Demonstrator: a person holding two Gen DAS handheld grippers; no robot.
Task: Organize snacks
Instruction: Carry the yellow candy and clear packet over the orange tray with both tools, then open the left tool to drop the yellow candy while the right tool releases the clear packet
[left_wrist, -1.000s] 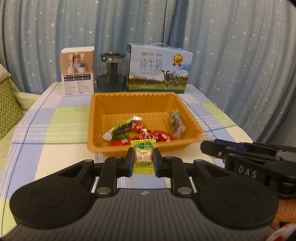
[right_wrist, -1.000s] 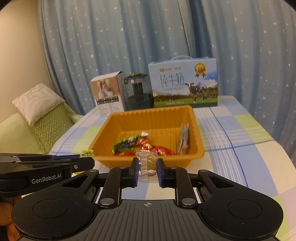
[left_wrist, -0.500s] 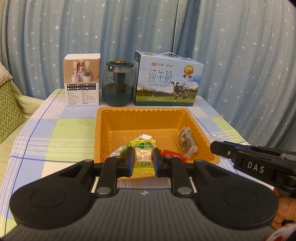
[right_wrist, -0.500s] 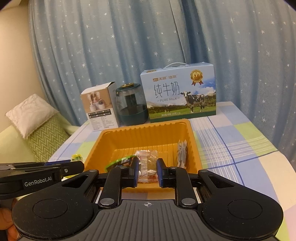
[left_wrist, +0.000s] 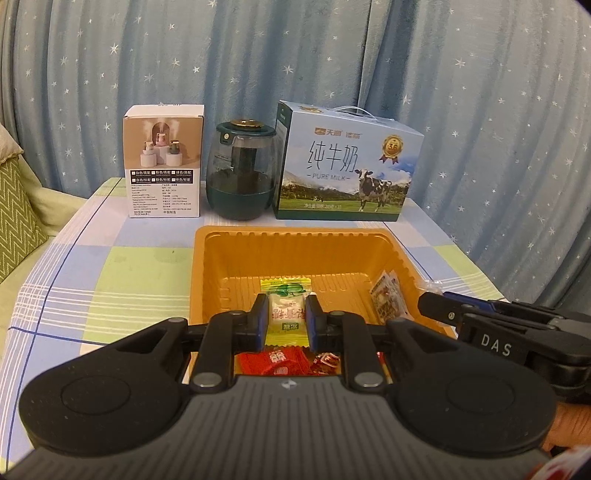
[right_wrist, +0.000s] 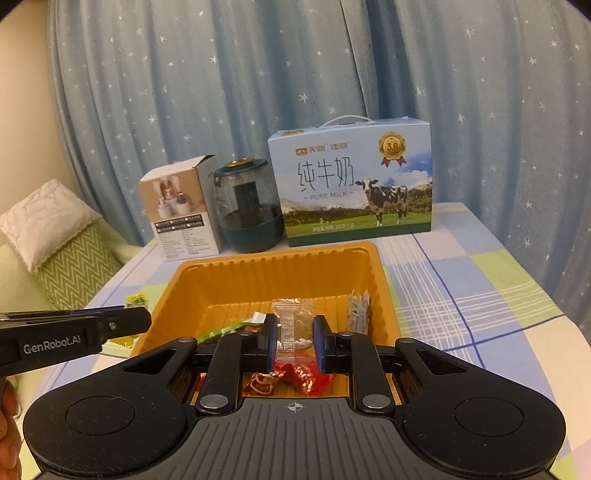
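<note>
With both tools over the ribbed orange plastic tray (left_wrist: 295, 240), the left tool (left_wrist: 287, 319) pinching a green-and-white wrapped candy (left_wrist: 286, 310) and the right tool (right_wrist: 294, 338) gripping a clear-wrapped sweet (right_wrist: 291, 325), each should open low inside so nothing bounces out.

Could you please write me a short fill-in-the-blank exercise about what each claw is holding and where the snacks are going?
1. The left claw is shut on a green-and-white candy above the ______ tray.
2. The right claw grips a snack in a ______ wrapper.
3. The animal printed on the milk box is a ______.
4. Between the white box and the milk box stands a dark green ______.

Missing words: orange; clear; cow; jar
</note>
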